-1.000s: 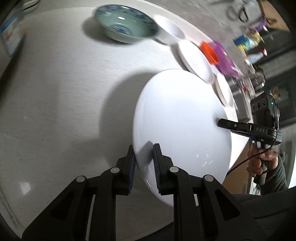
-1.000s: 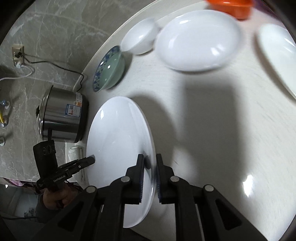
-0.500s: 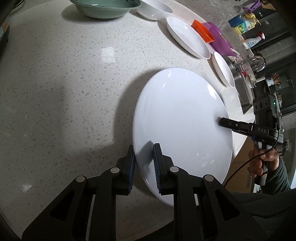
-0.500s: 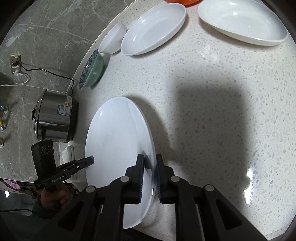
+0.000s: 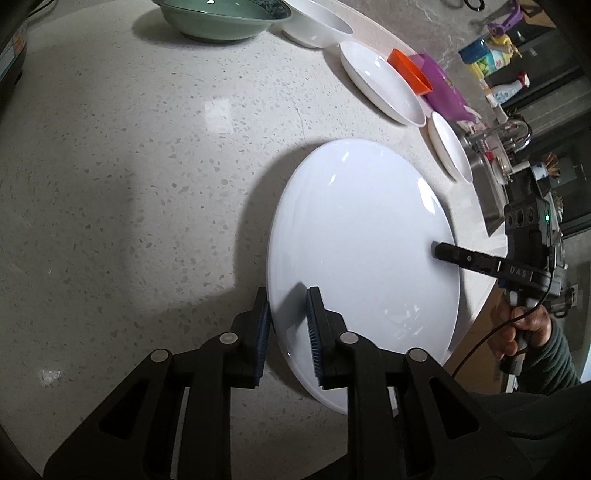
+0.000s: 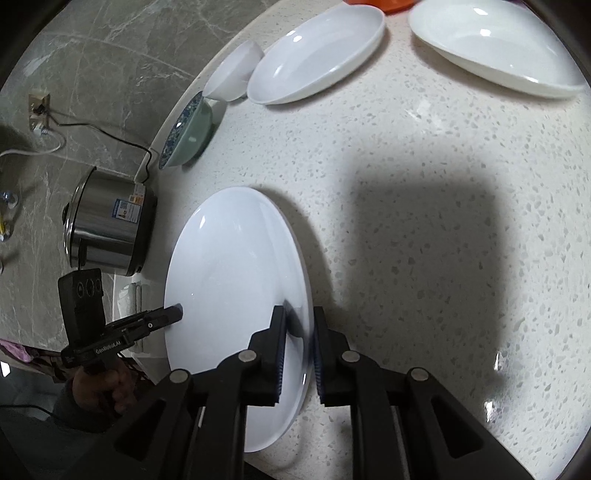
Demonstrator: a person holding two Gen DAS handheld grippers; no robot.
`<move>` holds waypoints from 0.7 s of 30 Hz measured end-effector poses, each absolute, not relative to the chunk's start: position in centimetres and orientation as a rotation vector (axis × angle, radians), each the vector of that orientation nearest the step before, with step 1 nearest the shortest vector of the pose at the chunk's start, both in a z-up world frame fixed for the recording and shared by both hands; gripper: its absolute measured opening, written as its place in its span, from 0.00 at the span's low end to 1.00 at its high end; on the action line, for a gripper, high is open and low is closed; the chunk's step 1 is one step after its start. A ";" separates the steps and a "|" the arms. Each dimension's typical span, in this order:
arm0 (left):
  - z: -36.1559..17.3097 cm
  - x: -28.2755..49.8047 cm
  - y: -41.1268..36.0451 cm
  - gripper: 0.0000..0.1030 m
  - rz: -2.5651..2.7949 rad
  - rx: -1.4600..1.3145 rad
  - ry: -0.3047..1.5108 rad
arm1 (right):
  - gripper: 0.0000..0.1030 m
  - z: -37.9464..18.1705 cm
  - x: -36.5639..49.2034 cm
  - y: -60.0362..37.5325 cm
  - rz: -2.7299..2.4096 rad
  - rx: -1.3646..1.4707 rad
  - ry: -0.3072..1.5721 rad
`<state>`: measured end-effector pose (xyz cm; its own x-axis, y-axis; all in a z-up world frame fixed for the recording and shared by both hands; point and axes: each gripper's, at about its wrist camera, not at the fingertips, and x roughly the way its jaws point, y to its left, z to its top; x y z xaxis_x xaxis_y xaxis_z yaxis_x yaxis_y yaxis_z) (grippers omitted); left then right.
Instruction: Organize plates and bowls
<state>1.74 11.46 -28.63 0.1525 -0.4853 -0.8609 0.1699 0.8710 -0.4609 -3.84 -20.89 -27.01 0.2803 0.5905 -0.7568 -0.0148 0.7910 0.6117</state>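
Note:
A large white plate (image 5: 362, 240) hangs over the speckled counter, held by both grippers at opposite rims. My left gripper (image 5: 288, 310) is shut on its near rim. My right gripper (image 6: 297, 328) is shut on the other rim of the plate (image 6: 229, 280); it shows in the left wrist view (image 5: 443, 251) at the plate's right edge. At the back stand a green bowl (image 5: 221, 18), a small white bowl (image 5: 317, 26) and two white oval dishes (image 5: 380, 85) (image 5: 450, 147). In the right wrist view these are the green bowl (image 6: 188, 133), white bowl (image 6: 232, 74) and dishes (image 6: 317, 55) (image 6: 495, 44).
A steel rice cooker (image 6: 107, 225) stands at the counter's left end with a cord to the wall. An orange container (image 5: 410, 70) and a purple one (image 5: 443, 88) sit behind the dishes. A sink with tap (image 5: 506, 136) and bottles (image 5: 491, 55) lies to the right.
Both grippers have carried the plate closer to the counter and toward the dishes at the back; the view has steadied. Both grips are unchanged.

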 end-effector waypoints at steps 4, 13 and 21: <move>-28.0 1.9 13.2 0.49 -0.438 -0.328 1.301 | 0.26 -26.7 -4.0 -20.6 0.430 0.528 1.192; -23.1 3.2 17.5 0.84 -0.462 -0.499 1.120 | 0.65 -23.1 -6.1 -24.2 0.308 0.568 1.063; -20.0 6.4 13.7 1.00 -0.547 -0.546 1.094 | 0.71 -18.7 -7.5 -31.2 0.212 0.769 0.841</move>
<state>6.42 13.71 -20.00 0.3571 -0.6545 -0.6665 0.1409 0.7431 -0.6542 -7.53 -31.21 -18.67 0.6639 0.4561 -0.5927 0.1214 0.7163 0.6872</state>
